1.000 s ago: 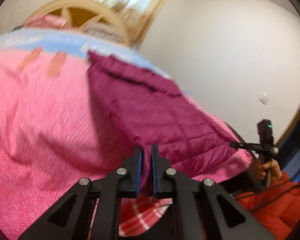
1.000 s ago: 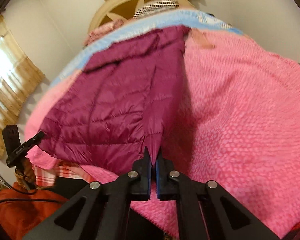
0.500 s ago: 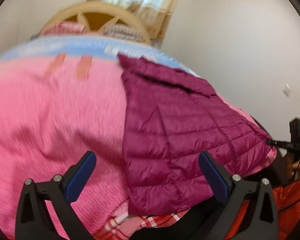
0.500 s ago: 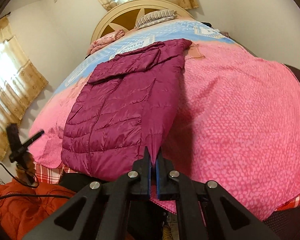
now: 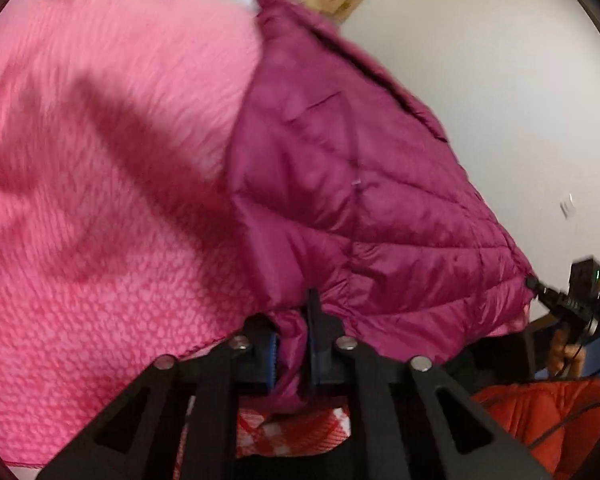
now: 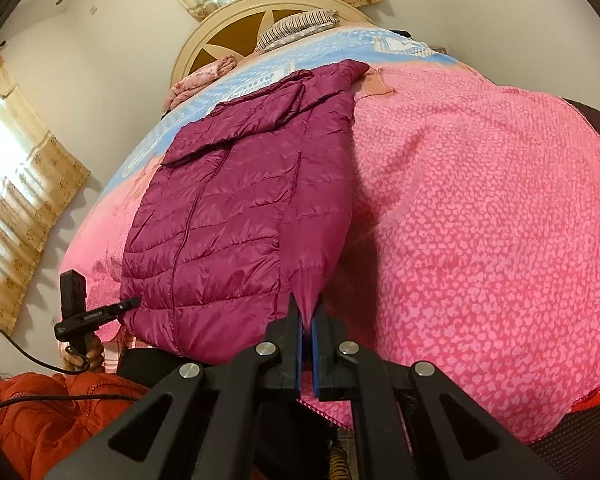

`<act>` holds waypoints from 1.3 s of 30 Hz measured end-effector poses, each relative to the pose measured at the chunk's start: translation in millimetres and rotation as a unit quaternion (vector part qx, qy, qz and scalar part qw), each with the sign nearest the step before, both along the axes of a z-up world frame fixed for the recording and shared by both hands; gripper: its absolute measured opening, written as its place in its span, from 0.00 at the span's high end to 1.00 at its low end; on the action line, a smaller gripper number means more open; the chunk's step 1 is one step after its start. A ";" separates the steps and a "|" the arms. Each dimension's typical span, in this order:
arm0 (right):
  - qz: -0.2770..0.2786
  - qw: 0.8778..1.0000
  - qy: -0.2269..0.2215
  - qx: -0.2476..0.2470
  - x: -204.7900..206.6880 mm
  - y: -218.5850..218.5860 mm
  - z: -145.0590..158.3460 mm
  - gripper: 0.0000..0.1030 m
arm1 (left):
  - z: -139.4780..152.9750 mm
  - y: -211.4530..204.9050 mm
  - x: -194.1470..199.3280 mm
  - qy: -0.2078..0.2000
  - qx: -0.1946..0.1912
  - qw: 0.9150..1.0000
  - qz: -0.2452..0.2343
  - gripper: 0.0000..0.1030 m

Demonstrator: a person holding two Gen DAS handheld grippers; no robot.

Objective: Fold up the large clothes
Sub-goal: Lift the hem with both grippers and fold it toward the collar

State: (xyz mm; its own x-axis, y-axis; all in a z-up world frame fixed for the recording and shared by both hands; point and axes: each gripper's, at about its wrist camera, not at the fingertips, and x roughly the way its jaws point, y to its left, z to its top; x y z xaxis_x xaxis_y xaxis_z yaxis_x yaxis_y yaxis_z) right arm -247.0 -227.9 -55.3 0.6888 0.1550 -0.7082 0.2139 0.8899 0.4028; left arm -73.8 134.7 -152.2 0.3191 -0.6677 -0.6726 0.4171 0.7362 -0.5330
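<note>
Left wrist view: our left gripper (image 5: pixel 294 344) is pinched on the near hem of the magenta quilted puffer jacket (image 5: pixel 360 200) — a bunch of fabric sits squeezed between the blue pads (image 5: pixel 313 344). This picture is motion-blurred. The jacket lies flat on the pink textured bedspread (image 5: pixel 100 220), collar end away from us, hem hanging just past the near bed edge. A red-and-white checked sheet (image 5: pixel 292 428) shows under the hem.

Right wrist view: our right gripper (image 6: pixel 307 332) is clamped on the jacket's (image 6: pixel 240 220) other near corner, a thin tongue of fabric between its pads. The other black handheld gripper (image 6: pixel 96 312) shows at the jacket's left hem corner, a hand (image 6: pixel 88 356) under it. The jacket sits on the left part of the bedspread (image 6: pixel 480 220), collar touching the light blue printed sheet (image 6: pixel 320 56) near the round cream headboard (image 6: pixel 236 28). A striped pillow (image 6: pixel 300 28) and a pink folded cloth (image 6: pixel 204 80) lie at the head end.

Writing — white lettering on the side of that black gripper, too small to read. The blue sheet's print has letter-like blocks, not legible. No brand label readable on the jacket.

An orange-red quilted garment (image 6: pixel 40 412) lies low at left, with a black cable (image 6: pixel 20 352) across it.
</note>
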 end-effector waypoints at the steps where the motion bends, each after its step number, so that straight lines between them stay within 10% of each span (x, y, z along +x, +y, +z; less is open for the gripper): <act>1: 0.001 1.000 -0.007 0.005 -1.0 0.1 2.9 0.98 | 10.6 0.1 -3.8 -0.017 -0.011 1.000 -0.009 0.92; 11: -0.005 0.997 -0.074 0.024 -21.7 -11.7 44.5 0.98 | 127.0 14.8 -39.2 -0.168 -0.116 0.977 -0.058 0.92; 21: -0.016 0.987 -0.149 0.050 -49.5 -24.3 97.6 0.98 | 177.0 22.6 -25.1 -0.204 -0.184 0.960 -0.061 0.92; 29: -0.032 0.984 -0.166 0.056 18.0 -58.8 126.4 0.98 | 193.4 6.9 70.6 -0.134 -0.123 0.983 0.036 0.92; 39: -0.065 0.991 -0.107 0.038 197.2 -117.3 137.2 0.98 | 174.5 -45.1 204.6 -0.072 -0.021 0.991 0.107 0.92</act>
State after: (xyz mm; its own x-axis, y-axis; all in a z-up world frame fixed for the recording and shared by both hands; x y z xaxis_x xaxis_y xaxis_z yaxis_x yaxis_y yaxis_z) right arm -49.8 -345.2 81.9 0.8400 0.1023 -0.5328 0.2272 0.8255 0.5167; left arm 130.8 89.5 22.2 0.5472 -0.6009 -0.5827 0.3288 0.7945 -0.5105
